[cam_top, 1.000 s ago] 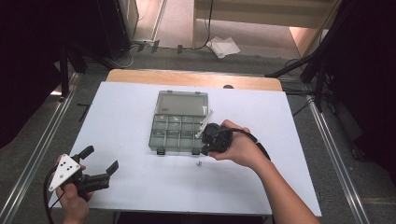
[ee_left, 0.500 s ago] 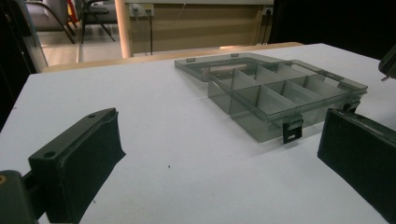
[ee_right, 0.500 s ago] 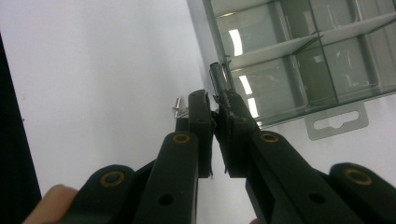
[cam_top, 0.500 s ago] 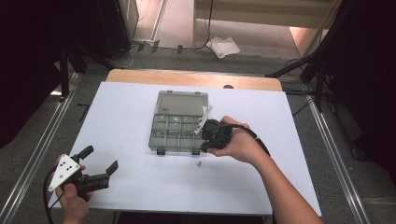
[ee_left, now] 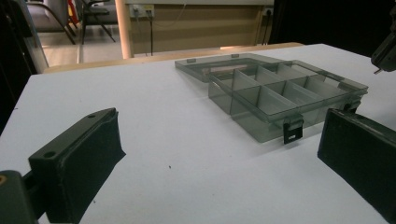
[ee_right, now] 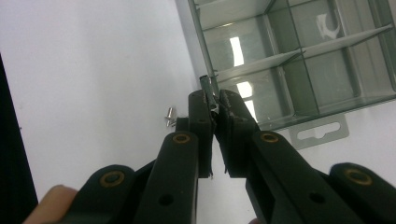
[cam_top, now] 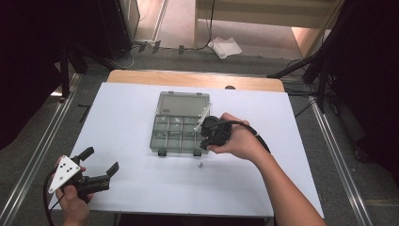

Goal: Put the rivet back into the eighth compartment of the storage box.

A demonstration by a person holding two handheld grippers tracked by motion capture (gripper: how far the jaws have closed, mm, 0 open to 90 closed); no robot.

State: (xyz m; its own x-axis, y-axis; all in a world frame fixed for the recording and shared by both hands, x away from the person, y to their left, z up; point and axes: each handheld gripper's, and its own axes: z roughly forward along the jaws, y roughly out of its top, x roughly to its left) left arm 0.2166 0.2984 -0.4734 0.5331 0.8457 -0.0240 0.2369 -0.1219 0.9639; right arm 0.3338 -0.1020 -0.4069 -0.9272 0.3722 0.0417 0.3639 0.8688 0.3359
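Two black jaws of the right gripper [ee_right: 212, 105] are pressed together on a small metal screw [ee_right: 207, 88], which sticks up from between their tips, its free end hanging just over the near wall of the compartment box [ee_right: 280, 60]. A second screw [ee_right: 170, 115] lies flat on the white table [ee_right: 84, 84] just beside the left side of those jaws, apart from the box. From the high view the right gripper [cam_top: 205, 135] sits at the box's right front corner, the person's right hand [cam_top: 240, 139] wrapped round its body and the forearm running back to the lower right; the loose screw [cam_top: 200, 165] shows as a speck on the table just in front of the box [cam_top: 181, 129]. The box is clear grey plastic, divided into small compartments, its lid folded flat open on the far side, and it stands near the middle of the table. Well apart from all that, at the near left corner of the table, the left gripper [cam_top: 101, 162] is held low in the person's left hand [cam_top: 75, 205], its jaws spread wide with nothing between them; in the left gripper view they frame bare tabletop, with the box [ee_left: 280, 88] farther off and a latch hanging at its front edge
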